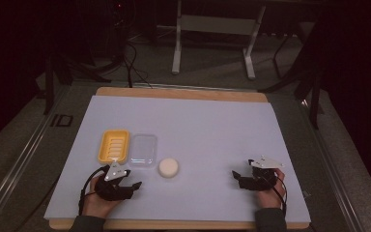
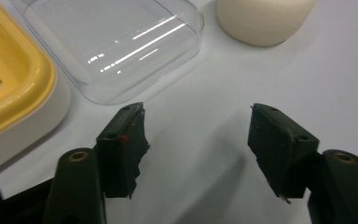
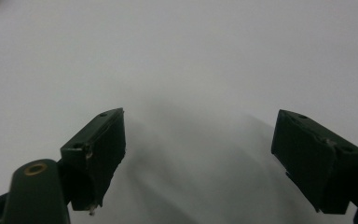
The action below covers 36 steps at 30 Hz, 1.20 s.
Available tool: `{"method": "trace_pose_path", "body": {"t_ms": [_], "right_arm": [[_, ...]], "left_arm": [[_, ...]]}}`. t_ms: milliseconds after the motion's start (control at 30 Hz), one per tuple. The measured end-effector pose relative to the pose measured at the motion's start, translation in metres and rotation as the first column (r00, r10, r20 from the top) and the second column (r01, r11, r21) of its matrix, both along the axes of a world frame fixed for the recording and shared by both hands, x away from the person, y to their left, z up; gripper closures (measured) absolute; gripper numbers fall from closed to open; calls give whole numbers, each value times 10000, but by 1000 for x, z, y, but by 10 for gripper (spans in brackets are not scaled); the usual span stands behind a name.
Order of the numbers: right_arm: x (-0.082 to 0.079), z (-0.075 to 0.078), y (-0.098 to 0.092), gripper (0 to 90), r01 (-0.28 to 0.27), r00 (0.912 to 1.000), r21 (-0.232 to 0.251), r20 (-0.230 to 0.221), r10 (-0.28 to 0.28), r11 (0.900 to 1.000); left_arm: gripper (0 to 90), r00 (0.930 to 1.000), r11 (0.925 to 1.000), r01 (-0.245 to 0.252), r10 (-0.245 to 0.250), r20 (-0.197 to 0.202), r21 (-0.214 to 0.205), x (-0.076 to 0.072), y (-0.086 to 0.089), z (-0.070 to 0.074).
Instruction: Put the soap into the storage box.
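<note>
High view: the round cream soap (image 1: 168, 167) is seen lying on the surface (image 1: 198, 125) just up and right of the left gripper (image 1: 125, 186), far nearer to it than to the right gripper (image 1: 241, 178) at the lower right of the frame. Left of the soap, the clear lid (image 1: 142, 150) and yellow soap dish (image 1: 113, 145) are set side by side. Both pairs of fingers (image 2: 121, 140) are held apart with nothing between them.

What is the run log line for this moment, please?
left hand-held gripper: open, empty | soap: on mat | right hand-held gripper: open, empty

Cream round soap (image 1: 168, 167) beside clear lid (image 1: 143, 151)
</note>
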State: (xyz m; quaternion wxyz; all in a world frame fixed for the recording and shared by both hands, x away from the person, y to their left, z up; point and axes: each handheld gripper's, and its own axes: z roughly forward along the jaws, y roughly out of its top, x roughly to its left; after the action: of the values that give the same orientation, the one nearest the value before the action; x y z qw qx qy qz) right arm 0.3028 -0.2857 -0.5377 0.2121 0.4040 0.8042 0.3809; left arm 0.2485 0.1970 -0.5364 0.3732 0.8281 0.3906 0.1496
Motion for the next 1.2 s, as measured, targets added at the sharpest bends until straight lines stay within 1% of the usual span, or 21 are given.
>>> {"method": "trace_pose_path", "body": {"t_ms": [133,167,200,233,267,333,367,400,433,467,500,600,700,967,1200], "right_arm": [[-1,0,3,175,-23,9999,-270,119,26,9996],[-1,0,3,175,-23,9999,-270,119,26,9996],[-1,0,3,175,-25,9999,-341,112,29,9994],[-2,0,3,175,-167,9998,-275,105,170,9995],[-2,0,2,175,-190,9997,-215,125,193,9996],[-2,0,1,175,-194,9996,-59,199,195,9998],[-3,0,0,175,-169,9997,3,199,169,9999],[-3,0,0,175,-169,9997,3,199,169,9999],[-2,0,-1,175,-208,9995,63,236,206,9998],[-3,1,-2,175,-254,9994,211,229,249,9995],[-3,1,-2,175,-298,9993,253,238,292,9992],[-3,1,-2,175,-438,9989,292,188,433,9986],[-3,1,-3,162,-402,9990,336,224,394,9986],[-3,1,-3,162,-390,9988,362,318,378,9986],[-4,1,-3,162,-403,9988,360,305,392,9985]], "left_arm": [[380,9999,9998,126,-125,-86,173,0,-1,0],[381,9999,9998,126,-125,-86,173,0,-1,0],[381,9998,9994,203,-201,-76,266,1,-2,2],[384,9997,9993,247,-245,-77,282,2,-3,3],[388,9995,9990,298,-296,-67,338,2,-3,4],[390,9987,9980,474,-466,-203,408,5,-3,6],[393,9979,9966,619,-609,-199,551,6,-3,8],[397,9979,9966,619,-609,-199,551,6,-3,8],[397,9970,9950,749,-735,-232,661,9,-1,10],[401,9966,9946,800,-785,-249,665,10,0,11],[403,9963,9943,836,-819,-272,666,11,0,12],[404,9951,9924,959,-938,-296,770,13,1,14],[404,9938,9896,1091,-1066,-312,940,15,0,16],[404,9919,9857,1265,-1246,-237,1110,21,-5,26],[403,9888,9796,1495,-1479,-219,1342,24,-9,34]]}}
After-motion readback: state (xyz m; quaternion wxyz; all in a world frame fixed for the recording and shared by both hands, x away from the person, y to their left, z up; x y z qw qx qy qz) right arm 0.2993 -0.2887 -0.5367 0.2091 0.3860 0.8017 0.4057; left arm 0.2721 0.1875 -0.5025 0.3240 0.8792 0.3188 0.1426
